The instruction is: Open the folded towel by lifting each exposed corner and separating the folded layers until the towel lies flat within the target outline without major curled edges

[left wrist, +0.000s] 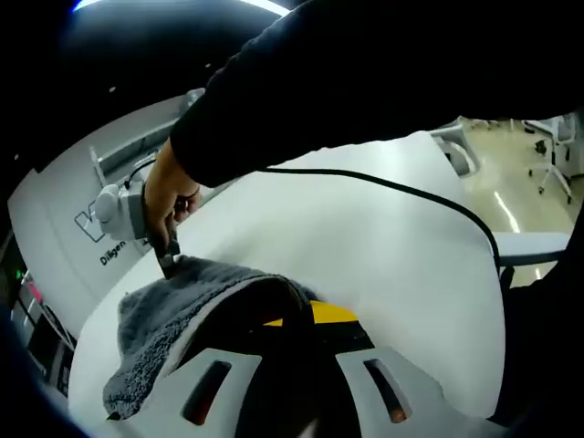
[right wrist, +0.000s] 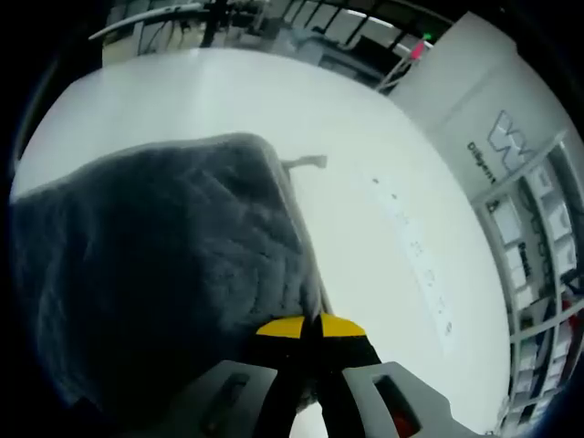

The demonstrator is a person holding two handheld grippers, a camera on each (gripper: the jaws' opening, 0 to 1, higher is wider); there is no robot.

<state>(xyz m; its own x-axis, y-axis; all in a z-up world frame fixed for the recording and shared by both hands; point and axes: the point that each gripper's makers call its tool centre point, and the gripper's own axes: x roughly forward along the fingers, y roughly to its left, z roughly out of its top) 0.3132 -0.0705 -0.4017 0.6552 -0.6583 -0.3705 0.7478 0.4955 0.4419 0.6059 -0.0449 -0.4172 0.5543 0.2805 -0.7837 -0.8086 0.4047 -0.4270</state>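
Left claw (left wrist: 294, 321) closed to a narrow pinch on the grey towel (left wrist: 178, 310), yellow pads almost meeting, cloth draped over the near jaw and bunched to the left. Towel lifted off the white desk (left wrist: 383, 265) at that grip, sagging down toward the lower left. At the towel's far edge, right claw (left wrist: 169, 255) held by a hand (left wrist: 164, 196), dark tips clamped on the cloth there; dark sleeve (left wrist: 365, 82) reaching across the top of the left gripper view. Thin black cable (left wrist: 411, 192) trailing over the desk from under the sleeve toward the right.

In the right gripper view, right claw (right wrist: 306, 330) shut tight on the towel (right wrist: 155, 255) edge, yellow pads pressed together with fabric between. Towel spread as a broad grey mass to the left and up, folds and ridges visible, one small pale tag (right wrist: 308, 162) sticking out at its far corner. White desk (right wrist: 365, 155) beyond and to the right, bare there.
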